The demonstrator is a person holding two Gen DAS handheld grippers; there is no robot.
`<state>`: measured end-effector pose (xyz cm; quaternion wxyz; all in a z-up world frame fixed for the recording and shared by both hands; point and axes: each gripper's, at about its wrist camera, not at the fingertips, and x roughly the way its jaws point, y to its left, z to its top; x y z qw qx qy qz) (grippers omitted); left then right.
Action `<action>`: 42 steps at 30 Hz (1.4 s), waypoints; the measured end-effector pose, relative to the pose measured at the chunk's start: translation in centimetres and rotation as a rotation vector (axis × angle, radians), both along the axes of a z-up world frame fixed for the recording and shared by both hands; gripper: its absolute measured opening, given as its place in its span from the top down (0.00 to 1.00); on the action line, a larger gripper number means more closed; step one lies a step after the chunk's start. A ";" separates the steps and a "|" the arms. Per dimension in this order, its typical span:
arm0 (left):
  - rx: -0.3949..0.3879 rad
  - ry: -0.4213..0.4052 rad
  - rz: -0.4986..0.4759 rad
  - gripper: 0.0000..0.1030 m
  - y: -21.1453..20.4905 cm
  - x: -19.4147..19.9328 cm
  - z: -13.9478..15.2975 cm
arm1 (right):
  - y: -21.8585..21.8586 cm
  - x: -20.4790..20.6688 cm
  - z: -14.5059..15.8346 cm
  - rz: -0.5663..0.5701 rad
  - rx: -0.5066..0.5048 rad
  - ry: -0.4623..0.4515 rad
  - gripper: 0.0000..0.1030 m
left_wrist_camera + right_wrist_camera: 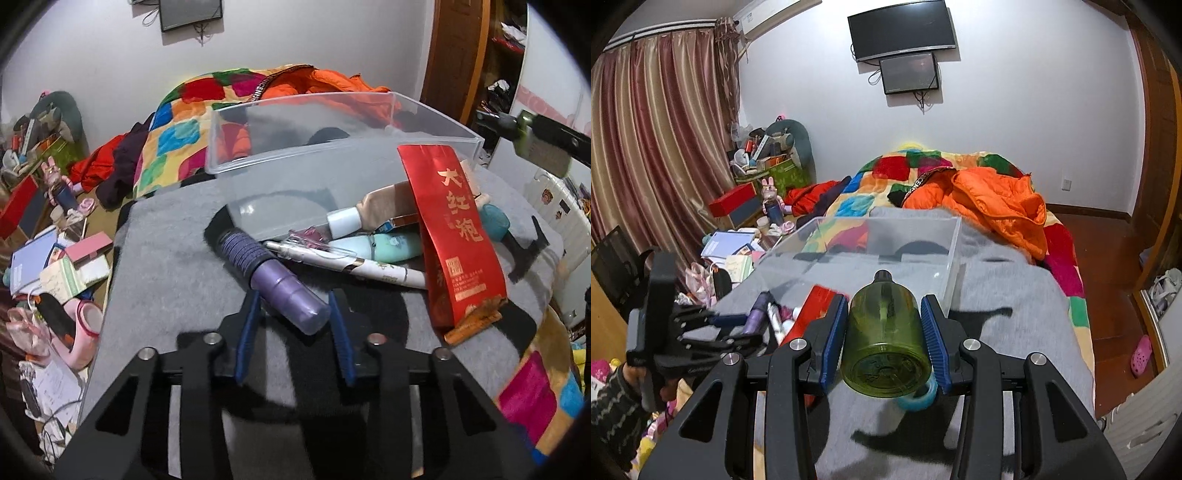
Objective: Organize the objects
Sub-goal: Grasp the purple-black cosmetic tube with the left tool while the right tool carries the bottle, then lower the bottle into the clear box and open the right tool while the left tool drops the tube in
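A purple bottle (280,280) with a ribbed dark cap lies slanted on the grey blanket (166,266). My left gripper (293,299) is shut on its near end, a blue pad on each side. Just beyond lie a white pen (351,262), a mint tube (384,245), a beige tube (369,210) and a red tea packet (458,236), at the open side of a clear plastic box (332,122). My right gripper (884,306) is shut on a green translucent bottle (882,339), held above the blanket in front of the clear box (886,236). The left gripper (738,328) shows at the left there.
A teal tape roll (918,397) lies under the green bottle. A black hammer-shaped item (524,247) rests right of the packet. An orange jacket (997,206) and patchwork quilt (886,170) lie behind the box. Books and boxes (62,266) crowd the left side.
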<state>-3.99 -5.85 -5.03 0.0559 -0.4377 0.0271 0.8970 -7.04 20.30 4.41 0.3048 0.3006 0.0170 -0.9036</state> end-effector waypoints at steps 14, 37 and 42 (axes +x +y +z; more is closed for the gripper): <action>0.050 -0.047 0.110 0.48 -3.3 -1.9 0.4 | -3.0 -4.7 1.5 -0.003 0.032 0.033 0.63; 0.085 0.072 0.141 0.76 -3.7 -2.4 5.0 | -7.8 -12.3 -2.4 0.051 0.129 -0.118 0.63; 0.105 0.095 0.102 0.76 -2.9 -4.7 7.0 | -8.5 -13.0 -3.2 0.057 0.146 -0.135 0.63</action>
